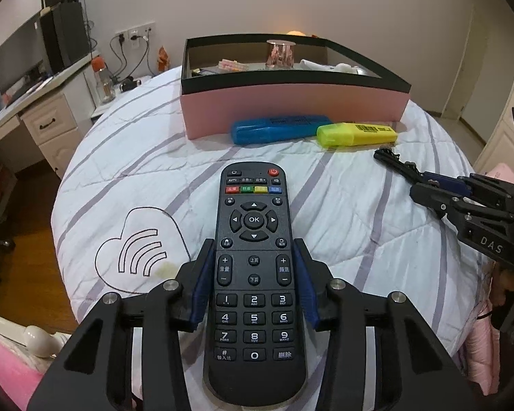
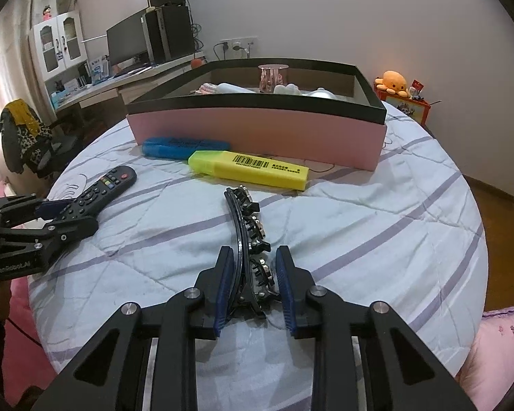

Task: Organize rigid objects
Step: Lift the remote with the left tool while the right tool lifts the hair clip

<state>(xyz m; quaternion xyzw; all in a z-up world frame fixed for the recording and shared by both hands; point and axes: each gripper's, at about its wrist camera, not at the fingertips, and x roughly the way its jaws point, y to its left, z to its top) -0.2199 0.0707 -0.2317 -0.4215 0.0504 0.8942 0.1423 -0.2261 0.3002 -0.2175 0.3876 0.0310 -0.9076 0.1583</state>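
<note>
Remote control (image 1: 253,274), a long black plastic one with rubber buttons, lies on the quilted bed in front of the pink box with a black rim (image 1: 291,109); stiff, light, probably slick-sided, best gripped across its keypad, where the left claw (image 1: 253,281) clamps it. Right claw (image 2: 253,281) pinches a black metal-studded hair clip (image 2: 250,239).

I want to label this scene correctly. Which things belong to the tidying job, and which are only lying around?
Job: remote control, hair clip, blue highlighter, yellow highlighter, pink box.

Lying about: monitor, bottle, octopus plush.
</note>
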